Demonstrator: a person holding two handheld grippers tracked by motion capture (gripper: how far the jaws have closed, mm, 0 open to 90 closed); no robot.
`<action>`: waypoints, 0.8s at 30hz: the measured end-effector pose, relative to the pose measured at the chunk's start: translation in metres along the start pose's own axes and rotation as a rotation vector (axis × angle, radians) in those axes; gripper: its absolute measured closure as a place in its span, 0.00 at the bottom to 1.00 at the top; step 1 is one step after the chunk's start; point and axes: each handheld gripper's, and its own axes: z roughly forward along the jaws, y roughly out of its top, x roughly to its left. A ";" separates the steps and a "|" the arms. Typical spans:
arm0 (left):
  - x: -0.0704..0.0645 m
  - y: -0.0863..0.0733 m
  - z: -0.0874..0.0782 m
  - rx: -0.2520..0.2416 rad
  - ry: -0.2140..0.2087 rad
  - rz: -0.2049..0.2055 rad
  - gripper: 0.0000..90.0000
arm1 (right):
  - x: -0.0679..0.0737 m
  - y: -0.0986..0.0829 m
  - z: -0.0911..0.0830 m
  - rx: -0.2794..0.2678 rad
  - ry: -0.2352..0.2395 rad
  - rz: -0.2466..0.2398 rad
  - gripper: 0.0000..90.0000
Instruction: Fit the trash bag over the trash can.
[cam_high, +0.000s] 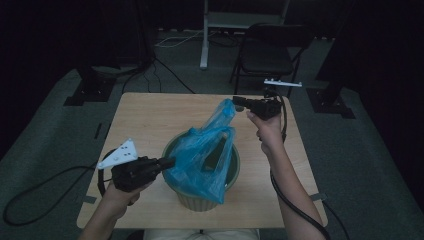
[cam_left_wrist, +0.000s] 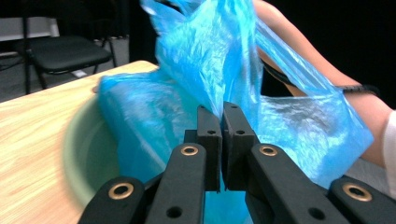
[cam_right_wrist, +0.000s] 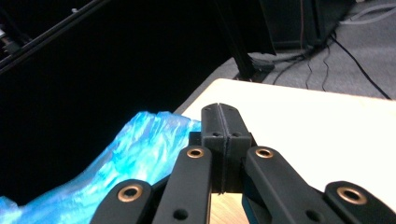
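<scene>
Left gripper (cam_high: 167, 162) jaws pinched narrow on the blue plastic bag (cam_high: 205, 157) at its near-left edge; film caught between the pads (cam_left_wrist: 208, 126). Right gripper (cam_high: 239, 102) jaws pressed together, clamping the bag's far top corner. Bag sits in the green bowl (cam_high: 232, 172) mid-table (cam_high: 145, 120), stretched long-axis from near-left up to far-right, peak pointing at the right gripper.

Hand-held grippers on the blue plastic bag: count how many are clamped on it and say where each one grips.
2. The left hand-held gripper pinches the blue plastic bag at its left edge, over the green bowl's rim. The right hand-held gripper holds the raised top corner.
</scene>
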 end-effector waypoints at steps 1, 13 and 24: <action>0.004 -0.002 -0.002 0.001 0.026 -0.008 1.00 | -0.005 -0.002 0.001 0.003 -0.001 0.018 1.00; 0.067 -0.038 0.000 0.024 0.070 -0.224 1.00 | -0.037 -0.039 0.011 0.108 -0.011 0.074 1.00; 0.069 -0.035 0.002 -0.028 0.021 -0.234 1.00 | -0.038 -0.041 0.003 0.079 0.006 0.100 0.74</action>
